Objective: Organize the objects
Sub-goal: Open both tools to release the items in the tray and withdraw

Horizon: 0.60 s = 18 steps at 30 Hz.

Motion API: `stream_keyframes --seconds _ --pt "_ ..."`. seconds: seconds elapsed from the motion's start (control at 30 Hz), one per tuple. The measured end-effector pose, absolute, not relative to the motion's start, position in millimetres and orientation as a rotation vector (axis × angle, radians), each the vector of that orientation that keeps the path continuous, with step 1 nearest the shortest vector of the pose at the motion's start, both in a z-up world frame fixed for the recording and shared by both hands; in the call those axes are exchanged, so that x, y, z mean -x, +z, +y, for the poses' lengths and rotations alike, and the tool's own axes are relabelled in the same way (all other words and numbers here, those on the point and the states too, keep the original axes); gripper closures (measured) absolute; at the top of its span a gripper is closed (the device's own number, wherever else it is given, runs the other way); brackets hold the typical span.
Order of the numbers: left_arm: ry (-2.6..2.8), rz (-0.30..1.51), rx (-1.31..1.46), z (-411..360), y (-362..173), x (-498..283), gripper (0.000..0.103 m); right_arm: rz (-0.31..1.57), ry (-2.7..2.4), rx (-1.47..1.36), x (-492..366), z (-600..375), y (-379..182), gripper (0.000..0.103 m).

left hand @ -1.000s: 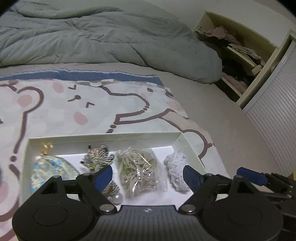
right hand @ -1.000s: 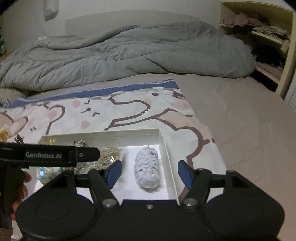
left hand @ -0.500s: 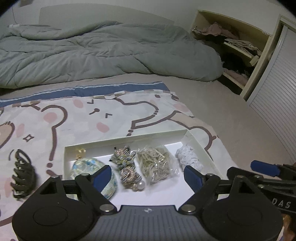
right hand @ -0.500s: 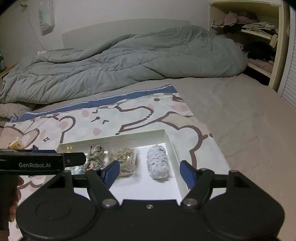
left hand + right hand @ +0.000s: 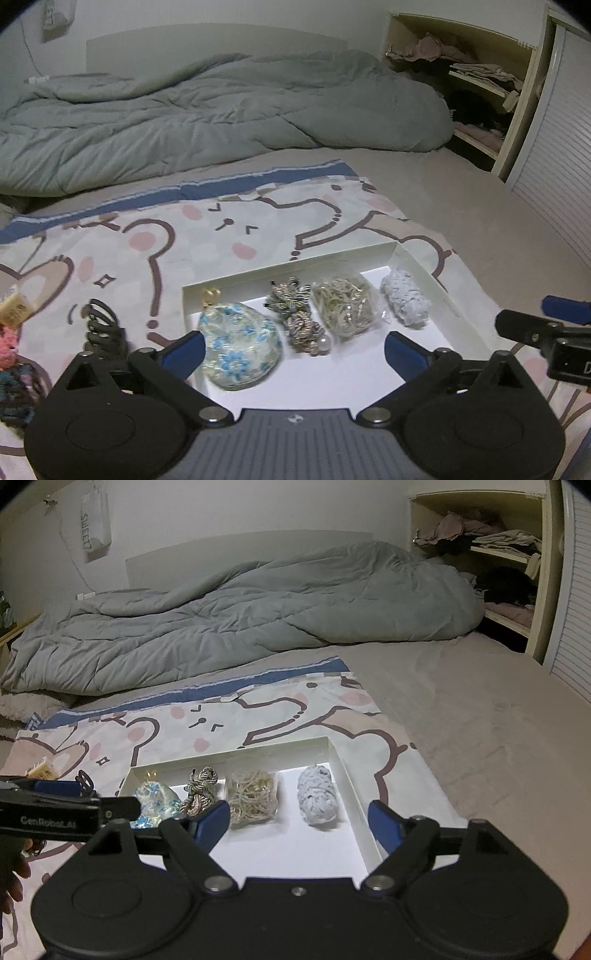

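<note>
Over tray (image 5: 436,273), both grippers opening, empty.

Right claw (image 5: 297,821) opening (nothing between) above white tray (image 5: 354,797).

Before you, a tray (image 5: 417,260) on the blanket (image 5: 221,236) holds pouch (image 5: 240,343), hair tie (image 5: 295,314), bagged bands (image 5: 343,306) and scrunchie (image 5: 406,301) left to right; a hair claw (image 5: 103,332) lies left.
</note>
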<state>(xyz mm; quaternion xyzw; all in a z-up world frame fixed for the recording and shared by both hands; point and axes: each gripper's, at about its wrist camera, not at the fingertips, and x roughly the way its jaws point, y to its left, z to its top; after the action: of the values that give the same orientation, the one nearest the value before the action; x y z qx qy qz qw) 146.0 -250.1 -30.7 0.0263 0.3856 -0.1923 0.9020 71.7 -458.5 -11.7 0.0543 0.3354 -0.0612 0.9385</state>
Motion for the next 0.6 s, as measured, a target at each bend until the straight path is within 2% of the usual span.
stream_keyframes --seconds 0.13,0.3,0.6 --pt "-0.397 0.790 -0.082 -244 -28 -139 0.000 0.685 -0.149 -0.100 -66 -456 -11 0.007" --pt "-0.388 0.777 -0.092 -237 -25 -134 0.000 0.673 -0.175 -0.103 -60 -456 -11 0.000" --pt "-0.366 0.779 -0.097 -224 -23 -133 0.000 0.670 -0.198 -0.087 -54 -456 -12 0.000"
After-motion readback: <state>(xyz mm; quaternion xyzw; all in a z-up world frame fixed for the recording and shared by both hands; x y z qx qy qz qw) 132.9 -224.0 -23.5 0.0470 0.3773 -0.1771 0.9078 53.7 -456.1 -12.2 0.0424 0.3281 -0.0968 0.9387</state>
